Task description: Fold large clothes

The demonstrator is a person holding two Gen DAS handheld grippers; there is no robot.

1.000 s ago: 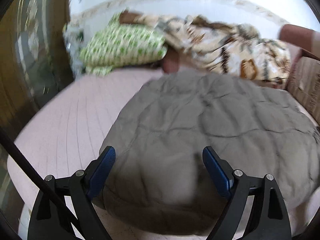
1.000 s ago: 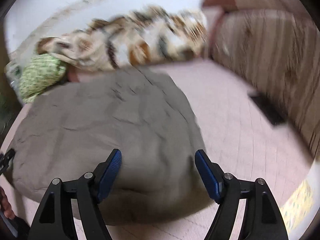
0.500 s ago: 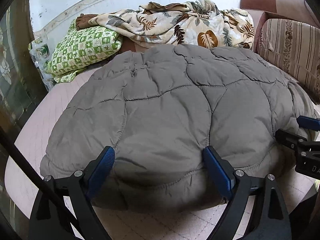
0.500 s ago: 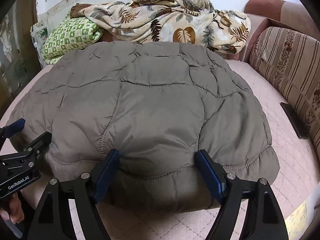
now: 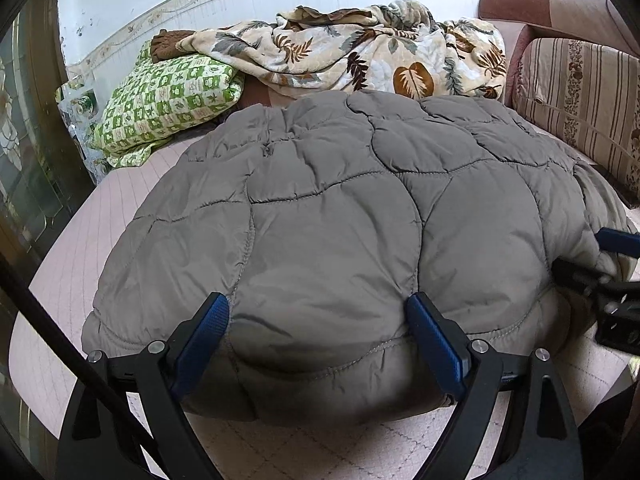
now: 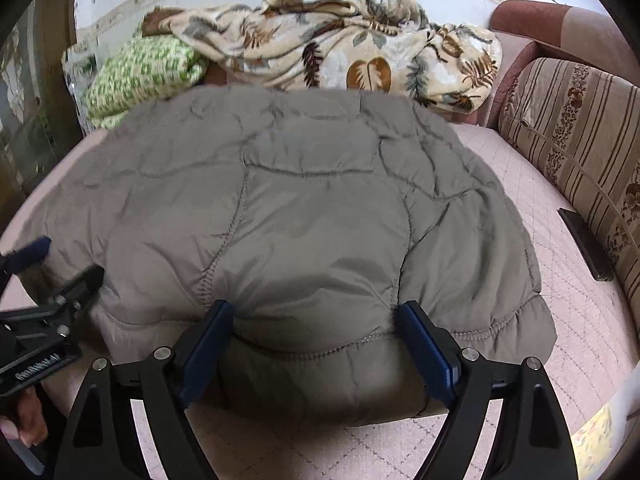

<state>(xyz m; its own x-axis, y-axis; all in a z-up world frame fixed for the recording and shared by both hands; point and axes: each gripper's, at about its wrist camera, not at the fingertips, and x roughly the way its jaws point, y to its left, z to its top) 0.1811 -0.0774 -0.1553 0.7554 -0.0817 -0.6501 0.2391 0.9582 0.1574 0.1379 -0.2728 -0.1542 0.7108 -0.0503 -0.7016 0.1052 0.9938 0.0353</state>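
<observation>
A big grey quilted jacket (image 5: 328, 200) lies spread on the pink quilted cover (image 5: 72, 264). In the left wrist view my left gripper (image 5: 316, 304) stands wide, its blue pads straddling the jacket's thick near hem, which bulges between them. In the right wrist view my right gripper (image 6: 316, 308) straddles the same hem of the jacket (image 6: 312, 208) further right; its jaws are opening around the fabric. Each gripper shows in the other's view: the right gripper (image 5: 612, 276) at the jacket's right edge, the left gripper (image 6: 44, 276) at its left edge.
A green checked pillow (image 5: 168, 100) and a leaf-print blanket (image 5: 360, 52) lie behind the jacket by the wall. A striped sofa cushion (image 6: 580, 132) borders the right side. A dark flat object (image 6: 586, 244) rests beside it. A hand (image 6: 20, 420) holds the left tool.
Both grippers have come forward and down to the jacket's near hem, which now sits between their fingers. The right jaws stand slightly wider. Little differs from half a second ago.
</observation>
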